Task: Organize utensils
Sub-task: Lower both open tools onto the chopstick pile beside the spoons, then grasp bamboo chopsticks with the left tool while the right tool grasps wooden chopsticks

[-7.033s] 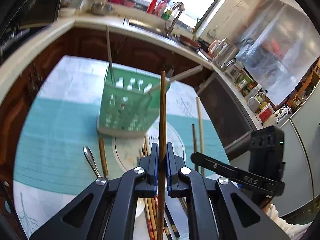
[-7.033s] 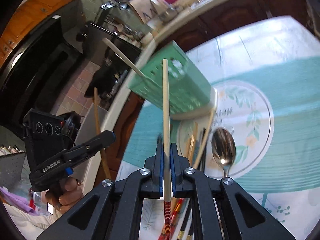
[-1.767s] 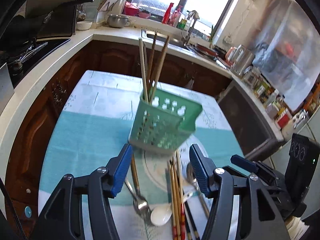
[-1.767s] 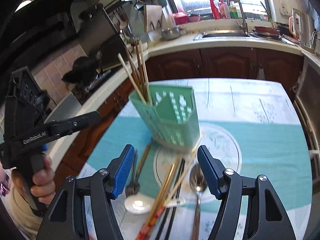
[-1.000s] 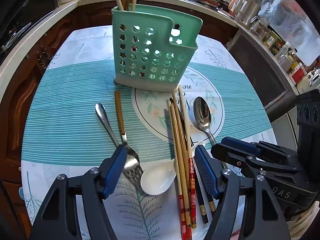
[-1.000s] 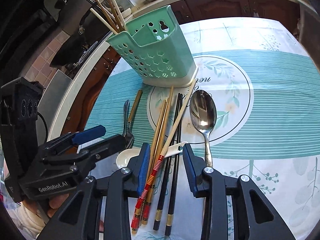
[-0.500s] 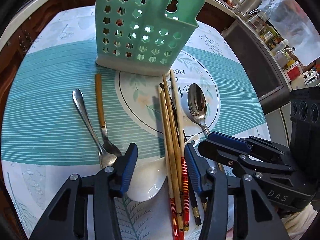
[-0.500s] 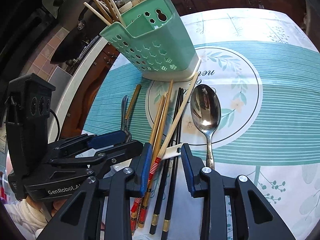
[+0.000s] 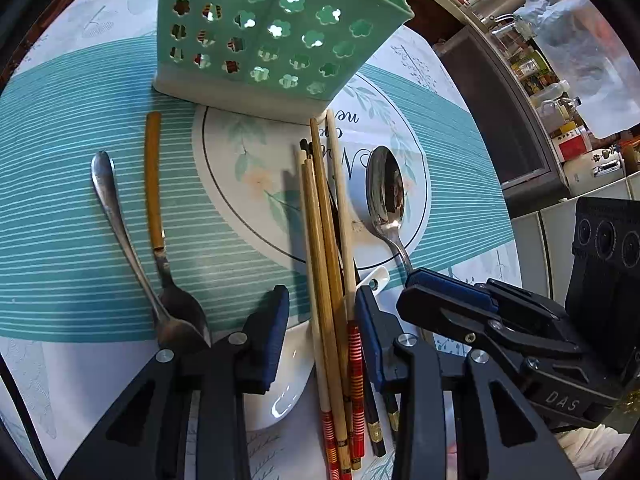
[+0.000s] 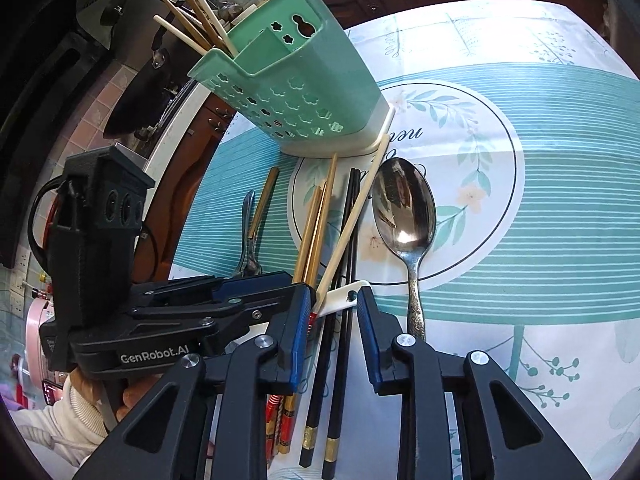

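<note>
A bundle of wooden chopsticks (image 9: 324, 240) with red-banded ends lies on the table in front of the green perforated holder (image 9: 280, 28). My left gripper (image 9: 322, 320) hangs low over it, jaws closing, the wooden sticks between the pads with gaps on both sides. My right gripper (image 10: 334, 320) is beside it, jaws also closing around two black chopsticks (image 10: 340, 320), a pale chopstick (image 10: 352, 220) and a white spoon handle (image 10: 344, 290), without pressing on them. Several chopsticks (image 10: 192, 12) stand in the holder (image 10: 304, 92).
A large metal spoon (image 9: 386, 192) lies right of the bundle on the round placemat print (image 9: 240, 152). A white ceramic spoon (image 9: 280, 380) sits under the left jaws. A metal spoon (image 9: 120, 216) and a wooden-handled spoon (image 9: 154, 184) lie at left. A sleeved hand (image 10: 80, 412) holds the left gripper.
Both grippers have sunk toward the chopstick bundle and their jaws have narrowed around it. The chopstick each gripper held seven seconds ago is no longer between its jaws.
</note>
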The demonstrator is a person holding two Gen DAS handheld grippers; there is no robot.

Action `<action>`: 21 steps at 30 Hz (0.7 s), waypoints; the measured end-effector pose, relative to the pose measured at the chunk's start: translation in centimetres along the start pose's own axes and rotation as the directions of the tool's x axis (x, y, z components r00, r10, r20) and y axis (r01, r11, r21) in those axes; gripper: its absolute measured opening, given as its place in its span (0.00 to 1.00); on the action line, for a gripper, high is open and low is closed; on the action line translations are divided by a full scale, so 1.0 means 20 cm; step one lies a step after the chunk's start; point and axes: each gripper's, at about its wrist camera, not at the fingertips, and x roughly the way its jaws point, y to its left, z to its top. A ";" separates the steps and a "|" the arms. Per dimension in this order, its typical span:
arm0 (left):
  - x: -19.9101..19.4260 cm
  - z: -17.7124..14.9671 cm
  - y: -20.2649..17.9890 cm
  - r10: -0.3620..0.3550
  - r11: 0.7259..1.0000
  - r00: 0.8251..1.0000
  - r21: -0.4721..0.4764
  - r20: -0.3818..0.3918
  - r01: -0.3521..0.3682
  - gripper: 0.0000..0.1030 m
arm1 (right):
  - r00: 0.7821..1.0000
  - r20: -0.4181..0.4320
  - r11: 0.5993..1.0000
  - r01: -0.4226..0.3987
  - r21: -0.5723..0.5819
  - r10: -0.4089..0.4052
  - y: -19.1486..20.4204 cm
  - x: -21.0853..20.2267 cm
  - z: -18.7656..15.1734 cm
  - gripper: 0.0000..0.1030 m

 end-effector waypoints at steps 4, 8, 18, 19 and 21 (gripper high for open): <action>0.02 0.04 -0.01 -0.021 1.000 1.000 0.008 -0.006 0.021 0.32 | 1.000 0.002 1.000 -0.013 0.006 0.013 0.00 0.00 0.00 0.25; 0.05 0.08 -0.03 -0.030 0.999 1.000 0.019 -0.010 0.030 0.31 | 1.000 0.007 1.000 -0.012 0.012 0.012 -0.01 0.00 0.01 0.25; 0.07 0.08 -0.04 -0.008 1.000 1.000 -0.006 -0.023 0.008 0.06 | 0.999 0.002 0.999 -0.041 0.017 0.041 -0.03 -0.01 0.01 0.25; 0.07 0.07 -0.04 -0.007 1.000 1.000 -0.010 -0.017 0.007 0.06 | 0.999 -0.002 0.999 -0.045 0.018 0.045 -0.03 -0.01 0.01 0.25; 0.05 0.05 -0.03 -0.017 1.000 1.000 -0.024 -0.012 0.016 0.05 | 0.999 -0.011 0.999 -0.048 0.017 0.049 -0.02 0.00 0.01 0.25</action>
